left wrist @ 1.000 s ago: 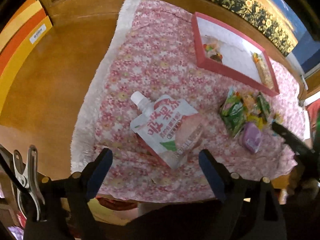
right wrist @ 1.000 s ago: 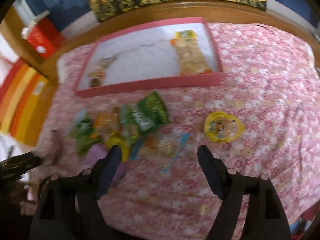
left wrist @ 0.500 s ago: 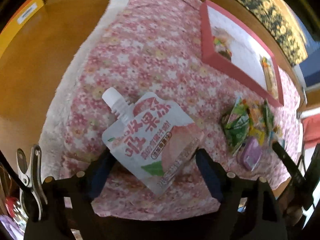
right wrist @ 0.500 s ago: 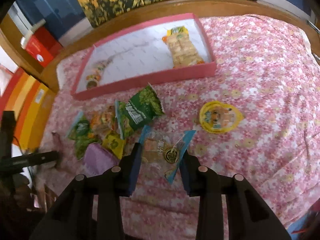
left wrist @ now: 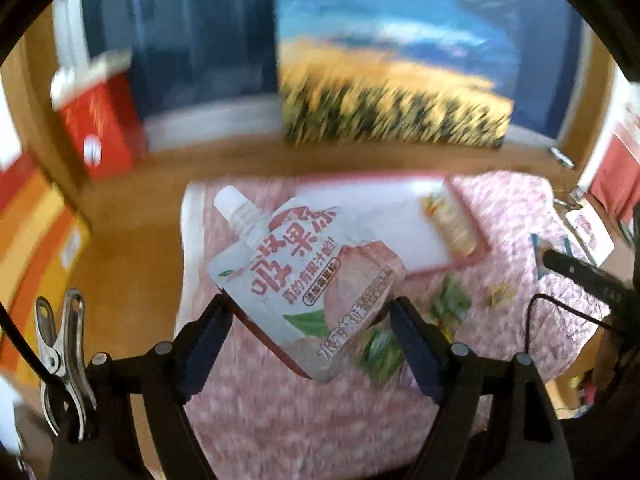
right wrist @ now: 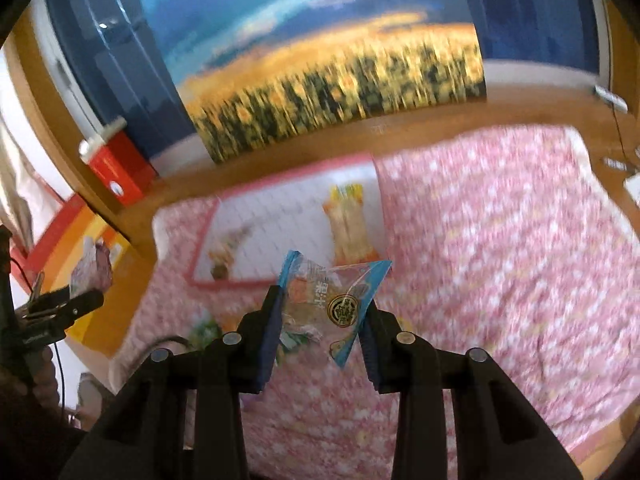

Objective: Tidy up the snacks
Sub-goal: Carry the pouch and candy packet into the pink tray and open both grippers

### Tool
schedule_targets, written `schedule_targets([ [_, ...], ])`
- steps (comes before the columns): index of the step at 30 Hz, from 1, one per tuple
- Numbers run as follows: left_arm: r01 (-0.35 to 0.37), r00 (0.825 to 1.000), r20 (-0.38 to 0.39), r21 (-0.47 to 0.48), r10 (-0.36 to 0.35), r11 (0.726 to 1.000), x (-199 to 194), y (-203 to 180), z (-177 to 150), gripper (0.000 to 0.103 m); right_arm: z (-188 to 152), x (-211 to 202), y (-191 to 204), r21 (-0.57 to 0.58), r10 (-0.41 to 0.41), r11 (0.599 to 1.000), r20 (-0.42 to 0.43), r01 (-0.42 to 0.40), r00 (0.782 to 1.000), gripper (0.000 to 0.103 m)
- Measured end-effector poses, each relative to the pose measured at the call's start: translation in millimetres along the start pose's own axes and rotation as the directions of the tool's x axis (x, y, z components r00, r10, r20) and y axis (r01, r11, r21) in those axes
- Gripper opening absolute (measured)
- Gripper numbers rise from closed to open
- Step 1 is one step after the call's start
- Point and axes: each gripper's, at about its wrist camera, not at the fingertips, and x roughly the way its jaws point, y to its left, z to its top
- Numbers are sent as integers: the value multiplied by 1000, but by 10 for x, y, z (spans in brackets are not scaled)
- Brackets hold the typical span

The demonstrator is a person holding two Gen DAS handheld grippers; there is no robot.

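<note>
Both grippers had risen from the pink flowered cloth (right wrist: 500,240) since one second before, each carrying a snack now. On the cloth lay the shallow pink rectangular tray (right wrist: 280,220) with white floor; it held a long pale cracker packet (right wrist: 350,232) at its right end and a small blurred sweet (right wrist: 224,252) at its left end. The left gripper (left wrist: 308,320) stood rather wide, its blue pads pressed on the white peach jelly pouch with screw cap (left wrist: 304,280), lifted before the tray. The right gripper (right wrist: 320,320), much narrower, squeezed a clear snack packet with blue edges (right wrist: 332,300) above the cloth.
</note>
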Motion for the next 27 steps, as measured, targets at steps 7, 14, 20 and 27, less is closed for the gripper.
schedule_targets([
  [7, 44, 993, 108, 104, -55, 994, 20, -192, 146, 84, 106, -28, 60, -27, 55, 998, 50, -54, 997, 37],
  [14, 55, 994, 85, 132, -67, 990, 284, -304, 234, 84, 200, 96, 51, -39, 54, 998, 47, -52, 997, 37],
  [20, 104, 992, 52, 179, -115, 978, 586, -410, 345, 84, 381, 308, -31, -35, 50, 998, 42, -48, 998, 37],
  [27, 129, 991, -53, 237, -120, 963, 1318, -447, 617, 84, 680, 768, -138, -2, 51, 999, -27, -52, 998, 37],
])
